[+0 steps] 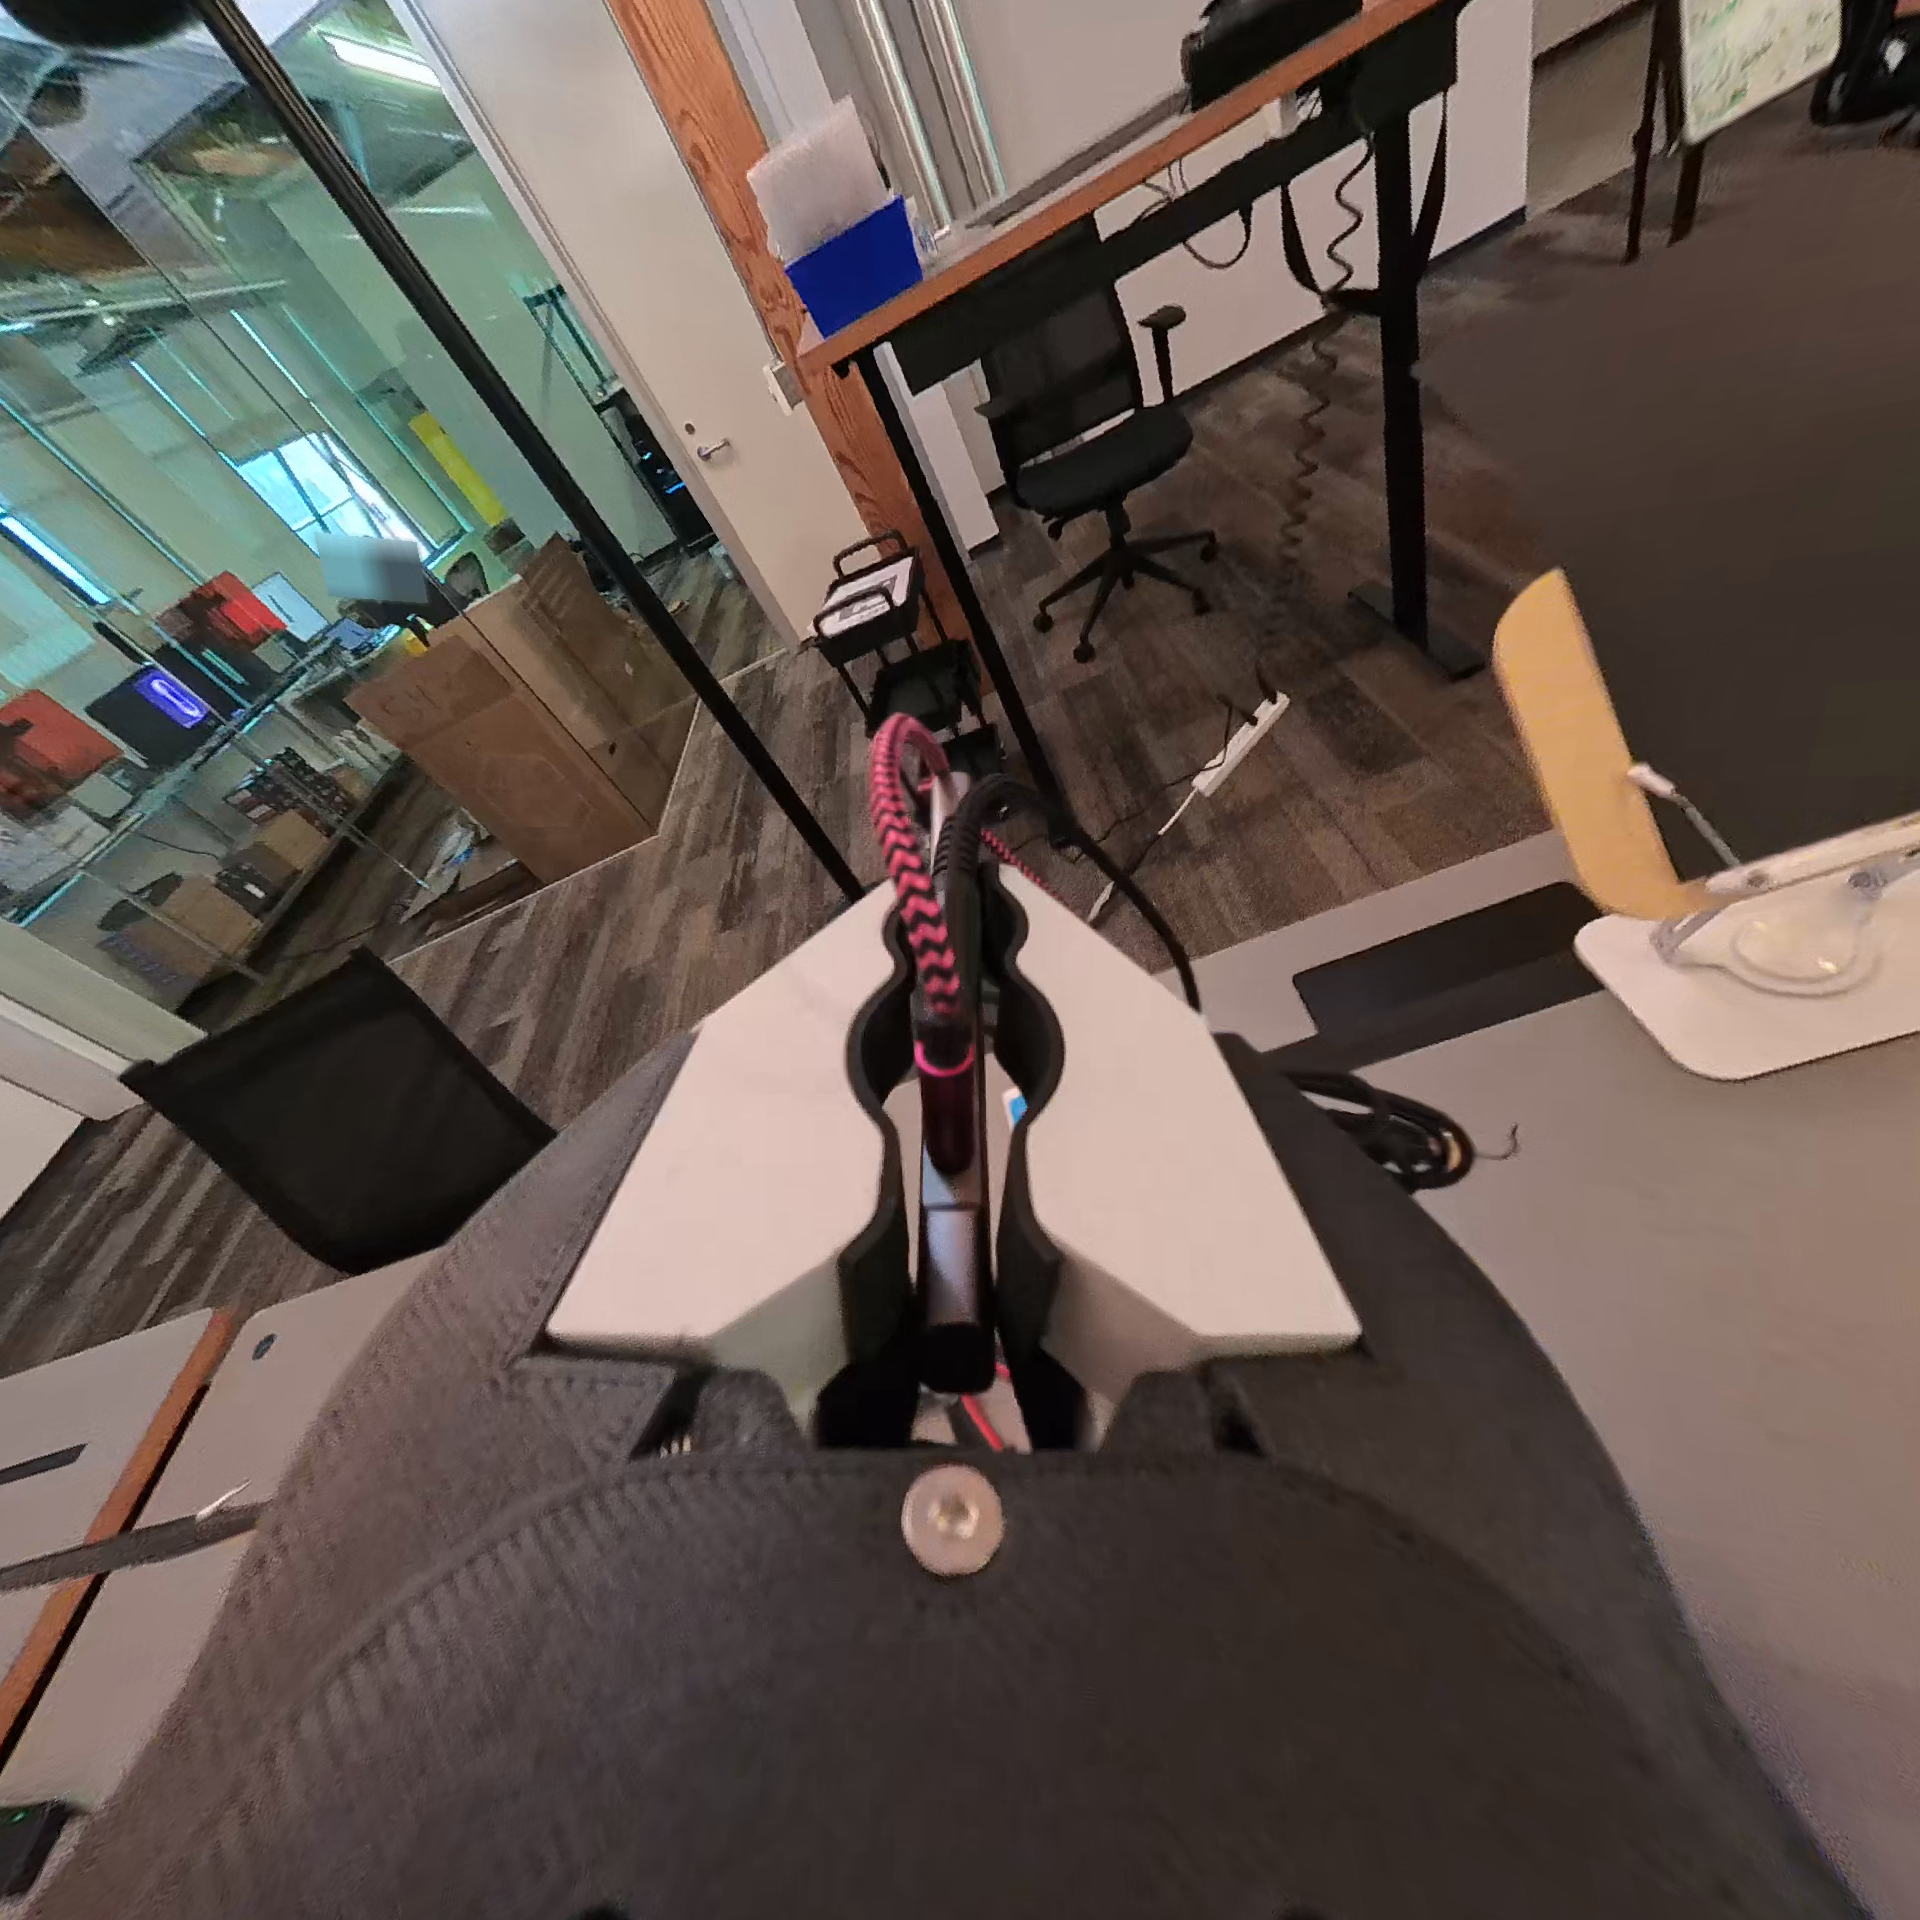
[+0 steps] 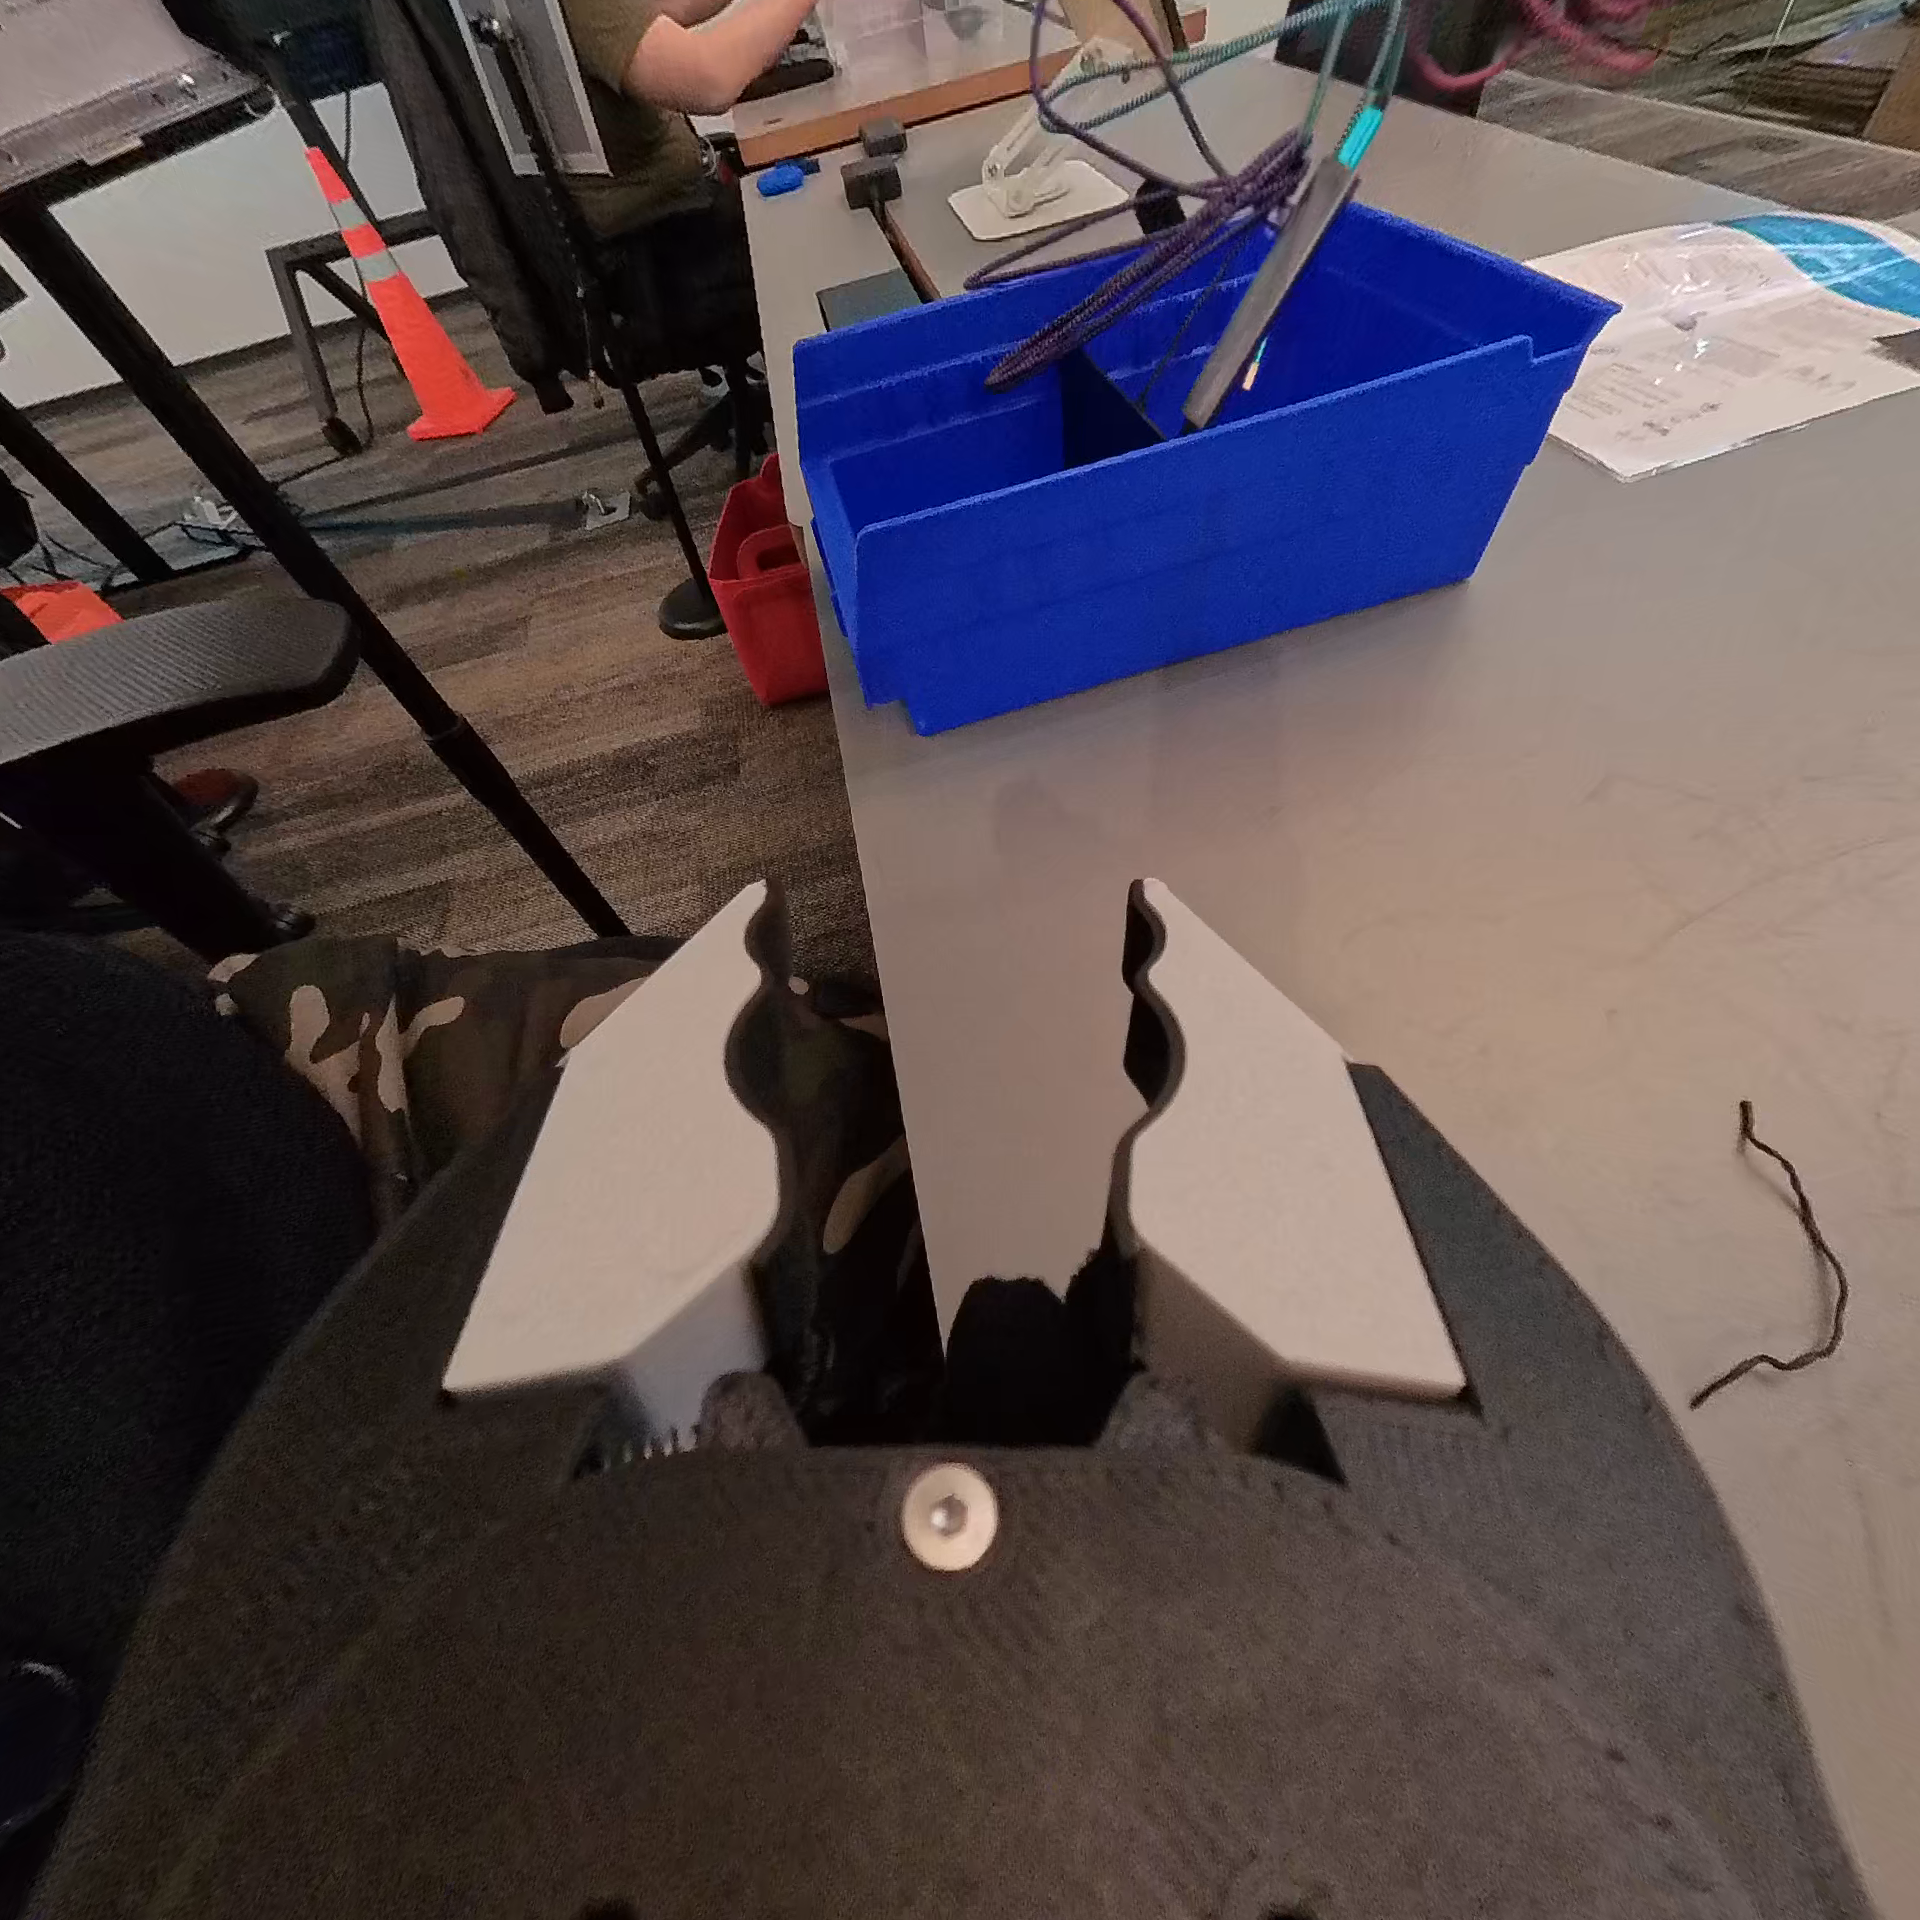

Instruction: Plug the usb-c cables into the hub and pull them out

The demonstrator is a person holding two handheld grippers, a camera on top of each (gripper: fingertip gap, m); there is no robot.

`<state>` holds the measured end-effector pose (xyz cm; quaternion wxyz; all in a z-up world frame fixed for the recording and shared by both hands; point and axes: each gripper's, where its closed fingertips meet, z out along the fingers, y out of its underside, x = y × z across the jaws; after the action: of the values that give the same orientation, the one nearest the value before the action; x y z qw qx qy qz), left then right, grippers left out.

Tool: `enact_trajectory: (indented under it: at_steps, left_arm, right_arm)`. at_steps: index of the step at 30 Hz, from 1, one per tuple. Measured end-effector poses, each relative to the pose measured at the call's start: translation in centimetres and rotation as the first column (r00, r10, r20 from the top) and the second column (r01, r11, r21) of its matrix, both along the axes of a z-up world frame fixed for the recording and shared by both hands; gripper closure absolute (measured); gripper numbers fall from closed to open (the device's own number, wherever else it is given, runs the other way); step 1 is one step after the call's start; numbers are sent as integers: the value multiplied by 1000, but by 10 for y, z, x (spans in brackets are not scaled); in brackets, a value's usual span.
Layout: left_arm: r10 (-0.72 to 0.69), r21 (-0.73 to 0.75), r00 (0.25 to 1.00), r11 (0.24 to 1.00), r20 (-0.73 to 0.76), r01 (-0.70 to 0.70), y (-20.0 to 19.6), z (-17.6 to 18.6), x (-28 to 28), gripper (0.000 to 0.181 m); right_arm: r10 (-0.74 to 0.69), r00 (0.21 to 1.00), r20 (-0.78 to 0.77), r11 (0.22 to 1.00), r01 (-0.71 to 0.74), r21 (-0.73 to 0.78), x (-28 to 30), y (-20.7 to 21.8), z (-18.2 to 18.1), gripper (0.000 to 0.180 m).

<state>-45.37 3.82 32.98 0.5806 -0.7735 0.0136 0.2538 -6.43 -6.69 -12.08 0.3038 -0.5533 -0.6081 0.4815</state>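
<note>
The left gripper (image 1: 951, 1039) is clenched on the grey hub (image 1: 951, 1257), which sits edge-on between its jaws. A pink braided cable (image 1: 914, 894) and a black cable (image 1: 971, 831) are plugged into the hub's far end. The right gripper (image 2: 945, 1049) is released and grasps nothing; it hovers at the near edge of the grey table (image 2: 1455, 935).

In the right wrist view the hub (image 2: 1273, 291) hangs tilted over the blue bin (image 2: 1143, 540), its lower end inside the bin, with a purple cable (image 2: 1143, 249) and a teal-ended cable (image 2: 1366, 135) trailing from its top end.

The risk is probably in the next pull. If the right gripper takes a cable by the braid, not the plug, the cable may bend sharply or slip. If the left grip is weak, the hub may twist and drop into the bin.

A printed sheet (image 2: 1714, 332) lies behind the bin on the table; its writing is too small to read. No brand mark shows on the hub or cables.
</note>
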Motion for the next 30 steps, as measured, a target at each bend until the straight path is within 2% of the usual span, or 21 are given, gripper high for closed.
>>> enact_trajectory:
  at_steps: [5, 15, 20, 23, 30]
  left_arm:
    - [-68, -21, 998, 997, -12, 67, 27, 10, 31, 174]
    - [-280, -52, 959, 958, 54, 282, 69, -8, 113, 173]
    - [-393, -164, 917, 902, 73, 399, 88, -54, 173, 173]
    - [-464, -224, 876, 847, 134, 483, 101, -94, 210, 174]
    - [-547, -346, 814, 739, 194, 579, 127, -181, 274, 174]
  right_arm:
    - [9, 1000, 1, 1000, -9, -7, -1, -3, -1, 116]
    - [5, 1000, -5, 1000, -5, -9, 1, -1, 0, 116]
    - [8, 1000, -7, 1000, -8, -13, 0, -1, 0, 116]
    - [12, 1000, -3, 1000, -12, -10, 1, -2, 0, 116]
    - [1, 1000, -5, 1000, -1, -9, 3, 1, 1, 116]
